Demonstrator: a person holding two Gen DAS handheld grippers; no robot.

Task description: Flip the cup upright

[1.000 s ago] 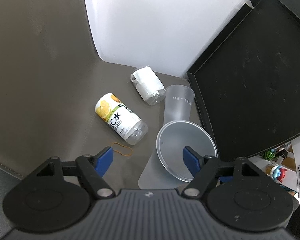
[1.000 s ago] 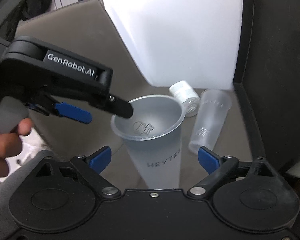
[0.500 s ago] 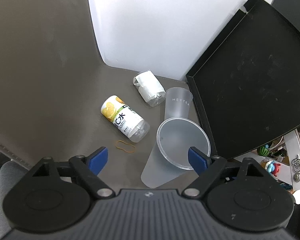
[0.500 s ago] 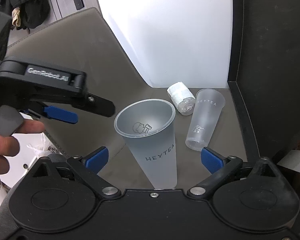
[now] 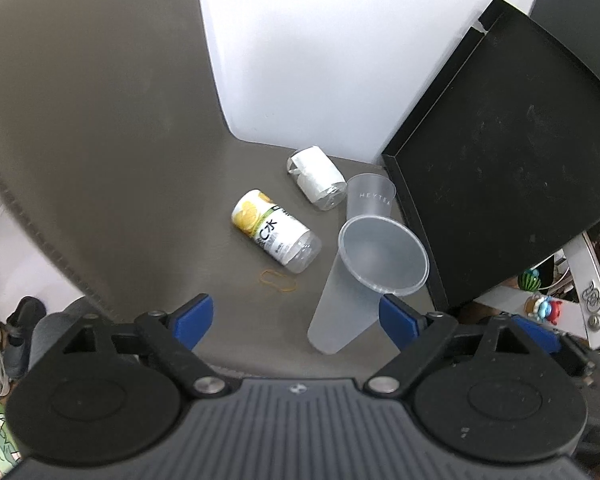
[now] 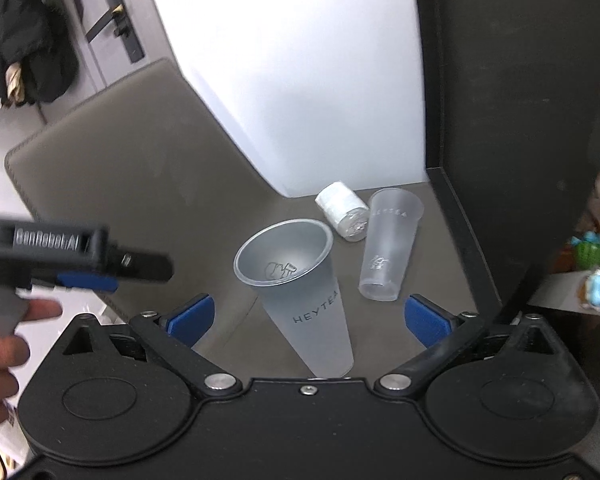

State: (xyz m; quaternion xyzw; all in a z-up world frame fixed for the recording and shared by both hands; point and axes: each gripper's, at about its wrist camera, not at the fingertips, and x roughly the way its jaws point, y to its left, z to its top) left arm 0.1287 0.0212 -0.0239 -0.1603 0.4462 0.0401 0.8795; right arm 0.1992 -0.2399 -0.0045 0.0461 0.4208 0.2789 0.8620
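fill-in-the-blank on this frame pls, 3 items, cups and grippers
1. Both frosted cups carry the printed word ____.
2. The near cup stands with its mouth facing ____.
3. The yellow-labelled bottle lies on its ____, near the rubber band.

Missing: HEYTEA; up; side

frosted plastic cup [image 6: 300,280] (translucent), matt mat [image 5: 120,160]

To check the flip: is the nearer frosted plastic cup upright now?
Upright: the nearer frosted plastic cup stands on its narrow base, open rim up.
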